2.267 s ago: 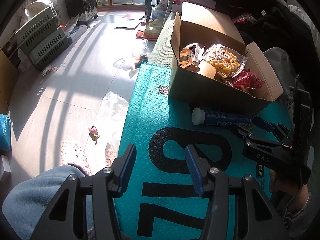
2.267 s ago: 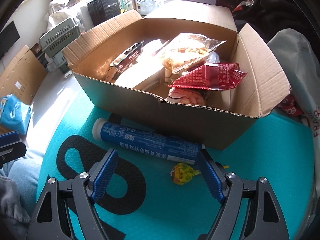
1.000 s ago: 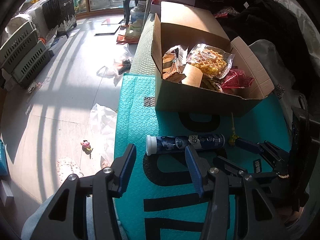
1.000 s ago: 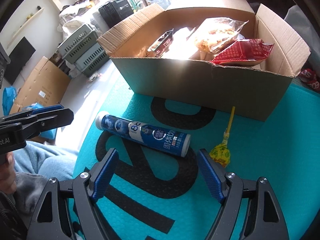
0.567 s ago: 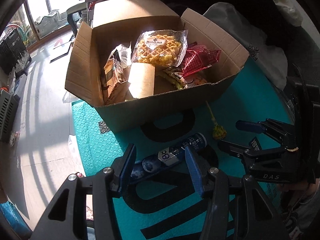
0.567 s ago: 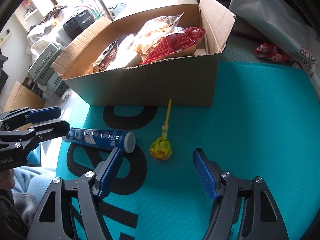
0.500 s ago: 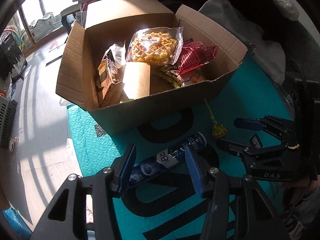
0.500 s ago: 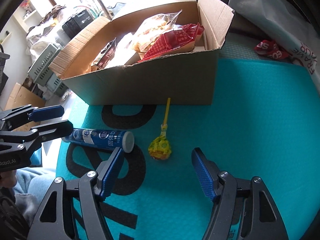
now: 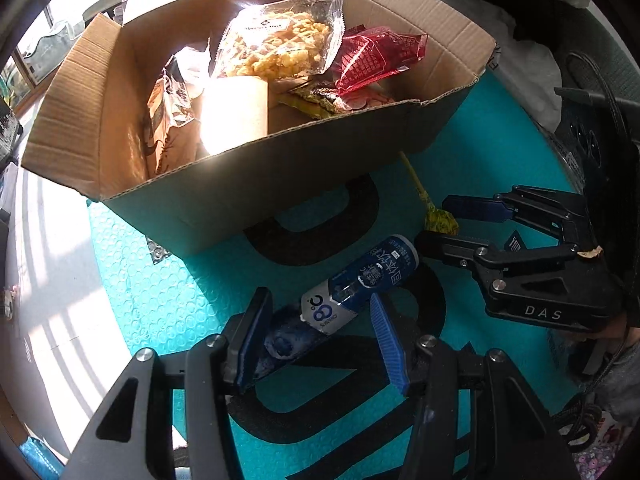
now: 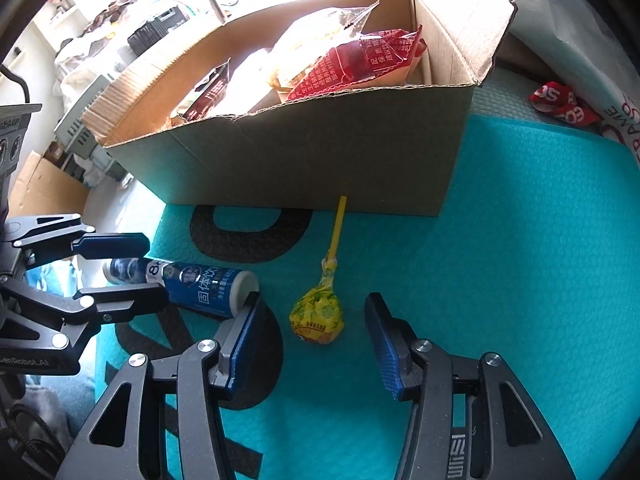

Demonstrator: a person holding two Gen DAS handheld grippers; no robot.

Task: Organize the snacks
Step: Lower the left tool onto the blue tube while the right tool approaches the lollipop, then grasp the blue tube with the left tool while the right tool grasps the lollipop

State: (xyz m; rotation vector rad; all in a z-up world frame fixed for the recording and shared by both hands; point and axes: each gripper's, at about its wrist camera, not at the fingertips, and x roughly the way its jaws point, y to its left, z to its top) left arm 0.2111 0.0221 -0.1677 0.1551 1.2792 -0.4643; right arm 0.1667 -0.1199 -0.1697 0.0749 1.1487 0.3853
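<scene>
My left gripper pointed steeply down at the teal mat, in front of the cardboard box. Its blue fingers straddled the capped end of the blue tube, which lay on the mat just in front of the box; from the right wrist view both fingers sat right against the tube, but I could not tell whether they were pressing it. The tube's other end pointed toward my right gripper.

The box itself sat open on the mat, filled with snack bags: a clear bag of yellow pieces and a red packet on top.

Right of the tube, the yellow lollipop lay on the mat, its stick reaching back to touch the foot of the box. My right gripper was closing around the lollipop's wrapped head, which lay between the fingers with clear gaps on both sides, not yet touched.
</scene>
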